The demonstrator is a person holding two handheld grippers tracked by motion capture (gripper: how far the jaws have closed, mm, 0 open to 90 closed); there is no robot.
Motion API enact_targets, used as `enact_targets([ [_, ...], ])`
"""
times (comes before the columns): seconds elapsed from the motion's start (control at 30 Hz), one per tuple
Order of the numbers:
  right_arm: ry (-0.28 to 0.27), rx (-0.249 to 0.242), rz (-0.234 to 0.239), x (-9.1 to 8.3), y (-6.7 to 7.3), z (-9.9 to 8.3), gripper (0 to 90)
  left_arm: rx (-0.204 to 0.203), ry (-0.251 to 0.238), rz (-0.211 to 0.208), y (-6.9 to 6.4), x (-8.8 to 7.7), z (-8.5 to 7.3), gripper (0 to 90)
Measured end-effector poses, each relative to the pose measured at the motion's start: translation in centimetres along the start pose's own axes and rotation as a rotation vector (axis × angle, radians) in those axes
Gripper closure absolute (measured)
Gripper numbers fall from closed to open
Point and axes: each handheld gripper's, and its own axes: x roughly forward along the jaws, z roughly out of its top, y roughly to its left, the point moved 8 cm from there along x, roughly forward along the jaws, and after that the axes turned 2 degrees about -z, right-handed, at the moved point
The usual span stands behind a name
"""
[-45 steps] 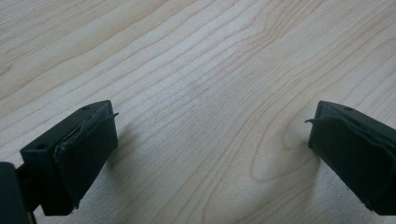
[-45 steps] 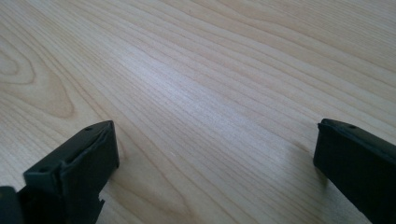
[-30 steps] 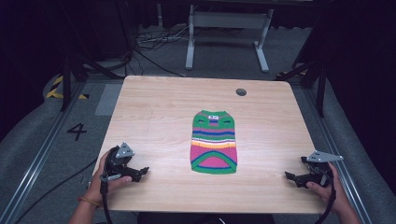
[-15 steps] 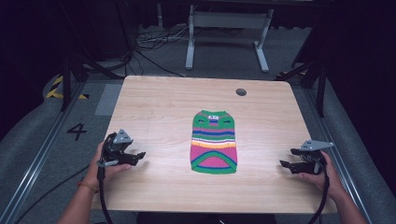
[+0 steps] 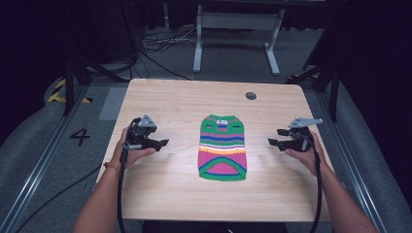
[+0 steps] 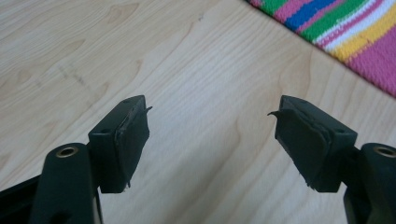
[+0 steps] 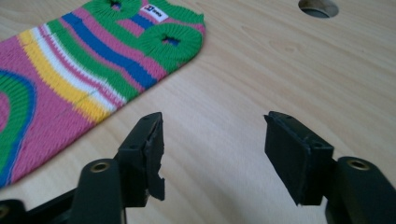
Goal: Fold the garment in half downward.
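A small knitted sweater [image 5: 222,148] with green, pink, blue, yellow and white stripes lies flat in the middle of the wooden table [image 5: 180,104]. My left gripper [image 5: 164,142] hovers to its left, jaws pointing at it; they have just been closing, stand open and hold nothing. In the left gripper view the sweater [image 6: 345,32] shows at the top right beyond the open gripper [image 6: 212,140]. My right gripper [image 5: 272,142] hovers to the sweater's right, jaws still closing in, open and empty. The right gripper view has the sweater [image 7: 79,70] ahead to the left of the gripper [image 7: 215,154].
A round cable hole [image 5: 250,95] sits near the table's far right edge, also seen as the hole [image 7: 319,8]. Behind the table stand a metal frame [image 5: 236,22] and cables on the floor. A "4" [image 5: 80,137] marks the floor at left.
Both hands have risen from the table's near edge and moved forward and inward toward the sweater. Both grippers' jaws have narrowed.
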Motion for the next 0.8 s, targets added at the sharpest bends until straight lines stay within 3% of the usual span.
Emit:
enact_targets([
  [0.2, 0.001, 0.004, 0.003, 3.1, 0.1, 2.7, 45.7, 0.009, 0.017, -0.022, 0.0, 3.0, 2.5, 28.7],
  [0.33, 0.026, -0.018, -0.002, 5.1, 0.3, 4.1, 47.9, 0.032, 0.021, -0.026, -0.4, 4.7, 4.8, 29.7],
  [0.43, 0.036, -0.042, -0.006, 6.3, 0.5, 5.1, 48.5, 0.032, 0.012, -0.042, -0.8, 5.7, 6.3, 34.3],
  [0.53, 0.046, -0.063, -0.020, 7.2, 0.3, 5.5, 51.4, 0.046, 0.023, -0.032, -0.9, 6.5, 7.0, 41.6],
  [0.63, 0.074, -0.067, -0.020, 8.4, 0.4, 6.0, 52.6, 0.042, 0.003, -0.033, -1.1, 7.3, 8.2, 43.6],
  [0.8, 0.066, -0.064, -0.020, 9.8, 0.7, 7.1, 53.9, 0.013, 0.012, -0.064, -1.5, 8.8, 9.2, 44.6],
])
